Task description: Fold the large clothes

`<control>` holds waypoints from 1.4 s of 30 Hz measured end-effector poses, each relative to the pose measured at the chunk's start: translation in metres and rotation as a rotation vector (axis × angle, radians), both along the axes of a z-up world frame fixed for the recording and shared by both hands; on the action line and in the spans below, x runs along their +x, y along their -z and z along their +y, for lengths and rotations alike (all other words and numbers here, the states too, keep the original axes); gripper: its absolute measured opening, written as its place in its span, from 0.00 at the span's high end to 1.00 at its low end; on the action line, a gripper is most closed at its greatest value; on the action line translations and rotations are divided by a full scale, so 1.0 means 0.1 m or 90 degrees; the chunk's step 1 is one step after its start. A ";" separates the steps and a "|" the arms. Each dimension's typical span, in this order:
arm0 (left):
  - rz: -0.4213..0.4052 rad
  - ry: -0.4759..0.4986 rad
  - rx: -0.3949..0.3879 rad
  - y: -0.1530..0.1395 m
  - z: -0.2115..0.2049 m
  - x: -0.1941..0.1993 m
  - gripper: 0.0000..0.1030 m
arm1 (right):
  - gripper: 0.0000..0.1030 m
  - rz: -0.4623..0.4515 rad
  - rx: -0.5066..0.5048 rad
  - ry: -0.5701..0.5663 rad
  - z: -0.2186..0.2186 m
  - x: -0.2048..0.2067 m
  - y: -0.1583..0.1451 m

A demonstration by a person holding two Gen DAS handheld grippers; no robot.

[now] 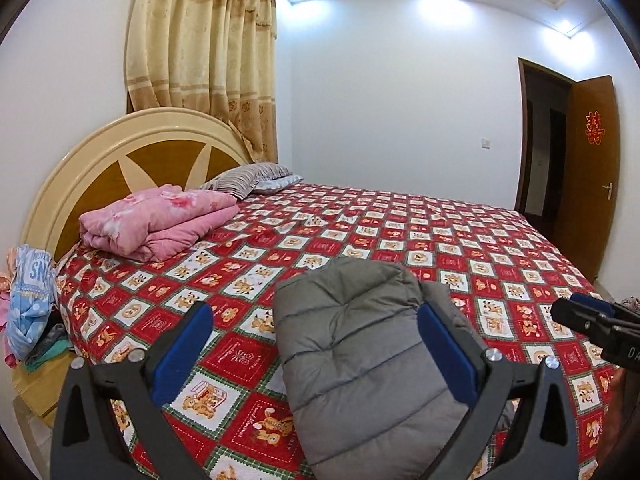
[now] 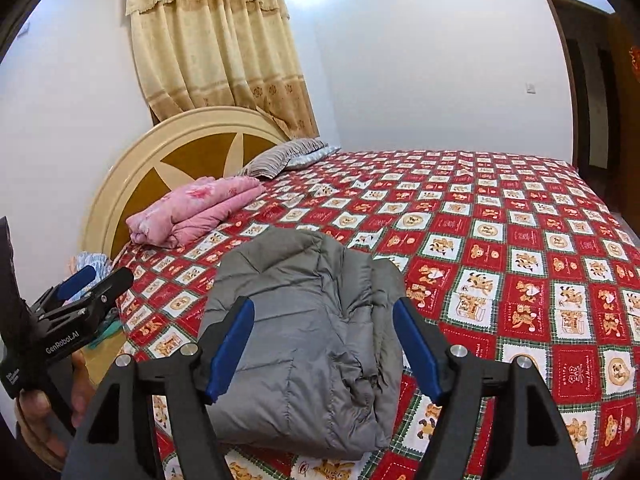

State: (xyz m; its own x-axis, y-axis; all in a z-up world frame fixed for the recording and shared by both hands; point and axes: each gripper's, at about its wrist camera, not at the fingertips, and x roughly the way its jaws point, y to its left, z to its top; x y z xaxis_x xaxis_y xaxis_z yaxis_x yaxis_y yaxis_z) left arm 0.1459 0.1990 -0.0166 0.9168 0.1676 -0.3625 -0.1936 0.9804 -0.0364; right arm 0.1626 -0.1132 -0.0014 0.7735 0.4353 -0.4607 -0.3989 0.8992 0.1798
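Observation:
A grey quilted jacket (image 1: 360,360) (image 2: 304,340) lies folded into a thick bundle on the red bear-patterned bedspread (image 1: 480,248) (image 2: 500,240), near the bed's front edge. My left gripper (image 1: 316,312) hovers above it, open wide, blue pads apart with nothing between them. My right gripper (image 2: 324,304) is also open above the bundle and its pads touch no cloth. Each gripper shows in the other's view: the right gripper (image 1: 580,312) at the right edge, the left gripper (image 2: 92,280) at the left, held by a hand (image 2: 40,408).
A folded pink blanket (image 1: 160,220) (image 2: 196,212) and a striped pillow (image 1: 248,178) lie by the round headboard (image 1: 120,152). Loose clothes (image 1: 32,304) are heaped on a bedside stand at the left. A brown door (image 1: 588,168) stands open at the right.

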 end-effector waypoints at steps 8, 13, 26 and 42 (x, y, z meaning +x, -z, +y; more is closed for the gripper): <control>-0.001 0.000 -0.001 0.00 -0.01 -0.02 0.00 | 0.30 0.001 0.001 0.003 -0.04 -0.02 0.00; 0.003 -0.003 -0.004 0.02 -0.02 -0.02 0.00 | 0.30 0.003 0.001 -0.001 -0.01 -0.03 0.00; 0.005 -0.004 -0.004 0.02 -0.03 -0.01 0.00 | 0.30 0.007 0.003 0.000 0.04 -0.04 0.03; 0.009 -0.005 -0.004 0.05 0.00 0.00 0.00 | 0.29 0.011 0.007 0.001 0.02 -0.04 0.05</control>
